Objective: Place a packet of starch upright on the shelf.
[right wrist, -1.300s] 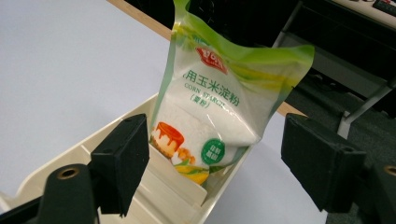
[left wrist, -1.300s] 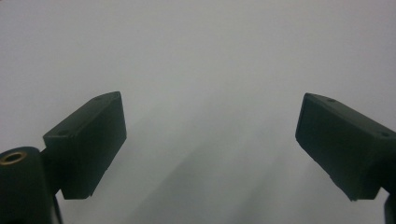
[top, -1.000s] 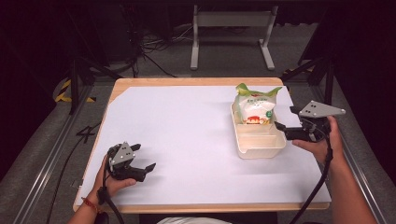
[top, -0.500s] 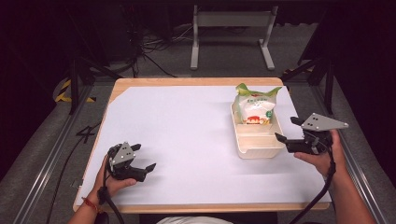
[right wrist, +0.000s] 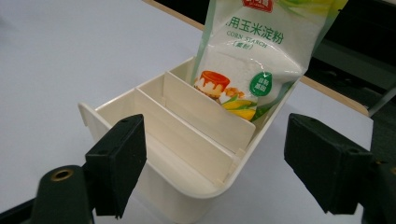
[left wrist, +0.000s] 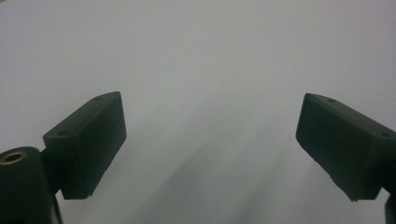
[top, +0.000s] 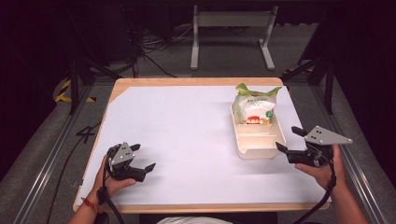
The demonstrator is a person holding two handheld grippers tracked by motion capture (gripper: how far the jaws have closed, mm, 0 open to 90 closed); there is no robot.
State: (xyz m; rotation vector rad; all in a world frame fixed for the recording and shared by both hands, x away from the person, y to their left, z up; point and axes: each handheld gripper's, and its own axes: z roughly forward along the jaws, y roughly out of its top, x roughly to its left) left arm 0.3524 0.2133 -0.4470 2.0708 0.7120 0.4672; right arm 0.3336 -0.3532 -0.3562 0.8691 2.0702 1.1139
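Jaws of the left gripper [top: 142,161] stood wide apart, empty, low over bare white table [top: 187,135]. Rightward, the cream tray [top: 254,140] ran lengthwise away from the person, a cornstarch bag [top: 254,105] upright in its far compartment. The right gripper [top: 288,140], spread and empty, probably should square itself before closing on the tray.
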